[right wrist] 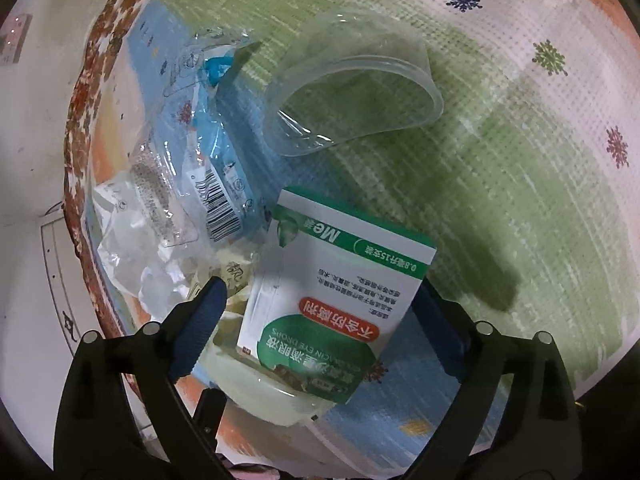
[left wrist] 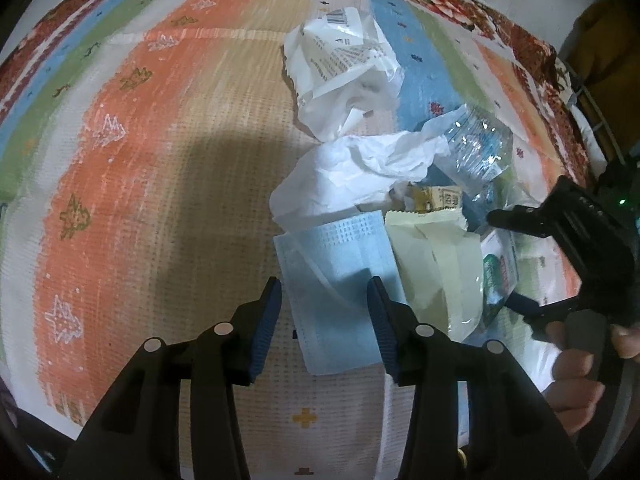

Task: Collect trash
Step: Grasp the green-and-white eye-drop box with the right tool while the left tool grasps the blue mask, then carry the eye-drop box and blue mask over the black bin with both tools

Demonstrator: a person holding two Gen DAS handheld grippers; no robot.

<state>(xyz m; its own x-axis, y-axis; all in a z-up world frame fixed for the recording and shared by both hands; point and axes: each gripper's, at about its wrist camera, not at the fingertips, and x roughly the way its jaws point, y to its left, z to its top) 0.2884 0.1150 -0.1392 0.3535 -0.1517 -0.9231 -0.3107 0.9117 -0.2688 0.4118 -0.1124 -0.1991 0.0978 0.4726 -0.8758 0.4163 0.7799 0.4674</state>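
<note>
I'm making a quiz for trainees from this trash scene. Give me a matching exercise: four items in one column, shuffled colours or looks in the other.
Items:
1. face mask
2. eye-drop box
3. cup
4. tissue

Looks:
A. clear plastic, lying on its side
B. white, crumpled
C. light blue, flat, between the left jaws
D. white and green, between the right jaws

Pairs: 1-C, 2-D, 3-A, 4-B

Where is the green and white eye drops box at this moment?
In the right wrist view the eye drops box lies low in the centre, between the open right gripper's fingers, below the clear plastic cup.
</note>
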